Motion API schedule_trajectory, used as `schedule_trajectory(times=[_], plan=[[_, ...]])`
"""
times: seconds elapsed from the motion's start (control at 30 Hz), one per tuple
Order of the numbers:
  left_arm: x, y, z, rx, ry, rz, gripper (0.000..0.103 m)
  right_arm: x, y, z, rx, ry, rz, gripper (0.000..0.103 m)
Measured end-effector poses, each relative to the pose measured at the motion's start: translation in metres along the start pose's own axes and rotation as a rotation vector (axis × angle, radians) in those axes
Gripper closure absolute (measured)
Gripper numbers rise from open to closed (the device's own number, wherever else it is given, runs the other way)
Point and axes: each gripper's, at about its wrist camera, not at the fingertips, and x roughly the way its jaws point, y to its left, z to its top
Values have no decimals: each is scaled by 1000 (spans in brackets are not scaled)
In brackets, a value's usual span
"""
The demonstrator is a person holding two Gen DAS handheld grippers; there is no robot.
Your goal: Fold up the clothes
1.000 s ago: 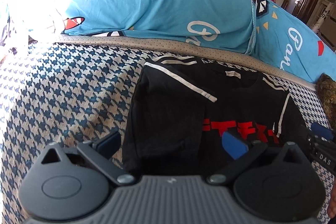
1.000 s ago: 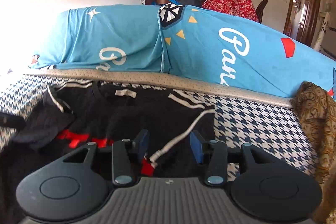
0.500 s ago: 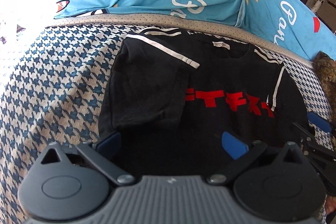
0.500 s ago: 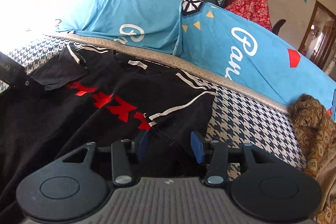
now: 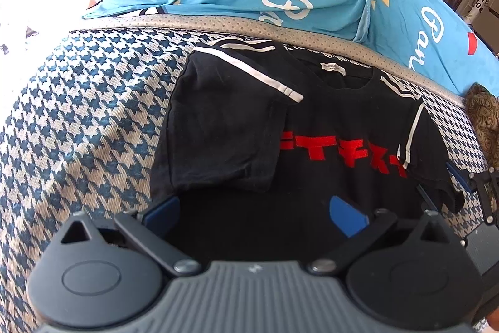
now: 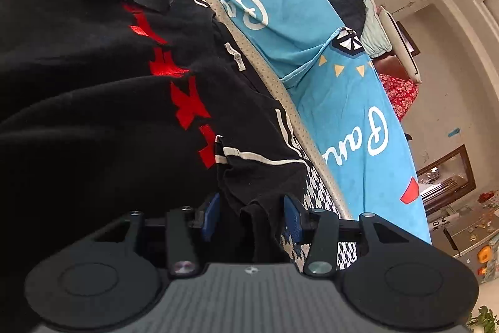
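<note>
Right gripper (image 6: 251, 216) sat rolled hard onto its side, jaws partly apart, with the right sleeve (image 6: 259, 186) bunched between the pads. No visible pinch; cloth looked loose in the gap, not clamped. Just ahead of it: the sleeve's white stripe, then the red lettering (image 6: 184, 102) running away up the chest, neck label further out. Past that, the blue pillows (image 6: 343, 102) along the far edge.

Left gripper (image 5: 254, 209) hung jaws wide apart over the lower body of the black t-shirt (image 5: 327, 120), nothing between the pads. Ahead of it and off to its left, the left sleeve (image 5: 224, 127) lay already turned in over the chest. Ahead-right, the right sleeve still flat and spread, with the other gripper at its tip. Shirt lay on the houndstooth cover (image 5: 78, 127), collar pointing away toward the pillows.

Risks, as I read it:
- Closing on the bunched wad would grab several layers, so the sleeve folds over lumpy or drags the shoulder with it.
- Closing too shallow catches only the hem; it slips out mid-swing.
- Nothing pinning the body: pulling the sleeve across could shift the whole shirt and undo the left fold.
- Steep roll leaves one pad near the cover; could snag the cover with the sleeve.
</note>
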Motion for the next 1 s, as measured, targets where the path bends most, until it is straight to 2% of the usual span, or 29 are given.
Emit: schedule_trajectory(times=[0.37, 0.4, 0.5, 0.53, 0.7, 0.8, 0.9, 1.0], plan=[[3, 2, 0, -7, 14, 1, 0, 13, -3, 0, 23, 3, -26, 61], [4, 2, 0, -7, 16, 2, 0, 13, -5, 0, 42, 7, -22, 64], [4, 2, 0, -7, 17, 3, 0, 16, -12, 0, 87, 28, -32, 86], [5, 2, 0, -7, 17, 3, 0, 17, -15, 0, 113, 34, -35, 88], [5, 2, 0, -4, 20, 5, 0, 16, -59, -7, 444, 50, -12, 96], [5, 2, 0, -1, 22, 7, 0, 17, -92, -22, 672, 76, -96, 97], [7, 2, 1, -1, 28, 11, 0, 19, -126, -49, 941, 115, -138, 97], [9, 2, 0, 2, 32, 14, 0, 21, -145, -74, 1138, 164, -122, 97]])
